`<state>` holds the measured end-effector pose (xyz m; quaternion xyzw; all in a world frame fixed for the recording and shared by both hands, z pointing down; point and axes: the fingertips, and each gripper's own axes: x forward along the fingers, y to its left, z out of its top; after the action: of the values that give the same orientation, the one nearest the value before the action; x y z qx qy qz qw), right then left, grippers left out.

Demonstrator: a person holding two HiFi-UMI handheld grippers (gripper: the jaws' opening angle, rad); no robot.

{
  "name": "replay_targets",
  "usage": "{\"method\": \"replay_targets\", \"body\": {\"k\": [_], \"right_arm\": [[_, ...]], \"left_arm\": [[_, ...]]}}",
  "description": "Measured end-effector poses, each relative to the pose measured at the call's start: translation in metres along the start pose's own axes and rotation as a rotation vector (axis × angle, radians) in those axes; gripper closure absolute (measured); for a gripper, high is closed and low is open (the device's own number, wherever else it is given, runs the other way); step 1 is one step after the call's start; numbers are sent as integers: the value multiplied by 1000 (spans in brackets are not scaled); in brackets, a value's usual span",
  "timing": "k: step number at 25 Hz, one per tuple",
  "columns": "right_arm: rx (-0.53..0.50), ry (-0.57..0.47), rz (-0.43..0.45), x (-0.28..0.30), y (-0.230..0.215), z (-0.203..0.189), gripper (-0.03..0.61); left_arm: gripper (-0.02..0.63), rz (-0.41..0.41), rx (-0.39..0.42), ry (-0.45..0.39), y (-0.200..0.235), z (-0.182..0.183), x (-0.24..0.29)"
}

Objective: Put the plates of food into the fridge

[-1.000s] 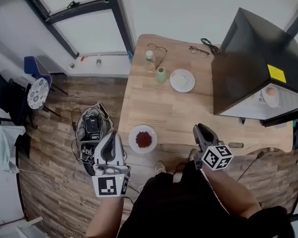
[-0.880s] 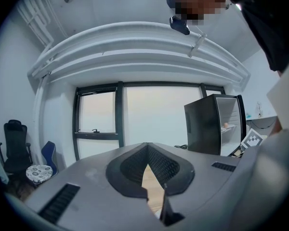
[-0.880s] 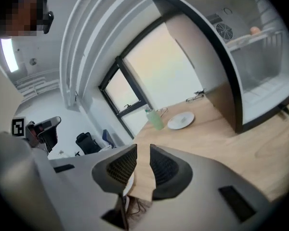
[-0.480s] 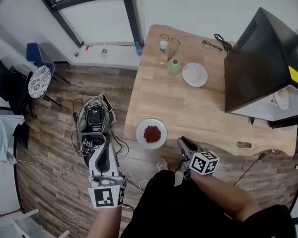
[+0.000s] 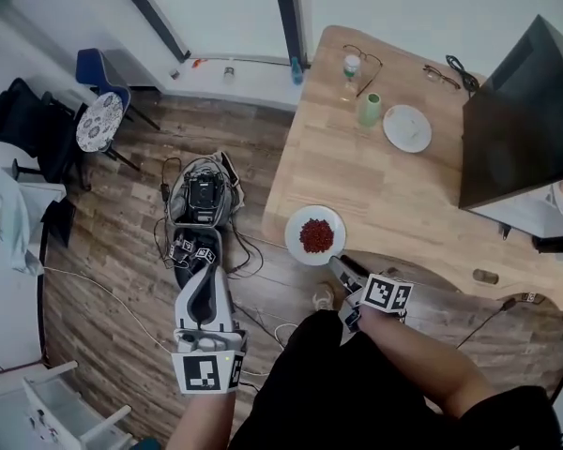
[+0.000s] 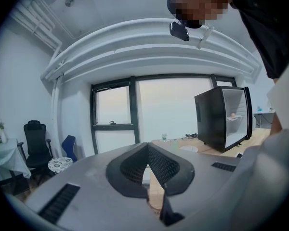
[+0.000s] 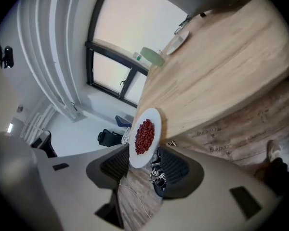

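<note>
A white plate of red food (image 5: 315,235) sits at the wooden table's (image 5: 385,186) near left corner, partly over the edge. My right gripper (image 5: 341,269) is just below that corner. Its jaws have just been opening, and in the right gripper view the plate's rim (image 7: 144,136) stands between the open pads (image 7: 116,163) without being pressed. A second white plate with pale food (image 5: 407,127) lies further back. The black fridge (image 5: 521,111) stands at the table's right. My left gripper (image 5: 205,270) hangs over the floor to the left, jaws together and empty (image 6: 147,148).
A green cup (image 5: 370,109), a small bottle (image 5: 352,67) and two pairs of glasses (image 5: 366,59) lie at the table's far end. A bag of cabled gear (image 5: 202,200) sits on the wood floor by the left gripper. Chairs (image 5: 98,120) stand at left.
My right gripper has dropped and swung left from the table's front edge to the red plate's near rim, rolling as it went. The left gripper has shifted over the floor.
</note>
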<state>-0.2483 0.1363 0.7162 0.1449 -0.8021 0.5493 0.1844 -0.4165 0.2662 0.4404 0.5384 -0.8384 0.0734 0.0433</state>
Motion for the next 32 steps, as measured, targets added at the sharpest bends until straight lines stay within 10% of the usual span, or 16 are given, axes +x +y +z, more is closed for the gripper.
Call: {"method": "replay_targets", "body": {"k": [14, 18, 32], "right_arm": [[168, -7, -49, 35, -18, -8, 406], [174, -13, 2, 36, -7, -6, 520], [221, -127, 127, -4, 34, 42, 546]], "left_arm": [[611, 35, 51, 34, 19, 3, -19], [611, 29, 58, 34, 19, 4, -16], [611, -60, 59, -31, -9, 30, 18]]}}
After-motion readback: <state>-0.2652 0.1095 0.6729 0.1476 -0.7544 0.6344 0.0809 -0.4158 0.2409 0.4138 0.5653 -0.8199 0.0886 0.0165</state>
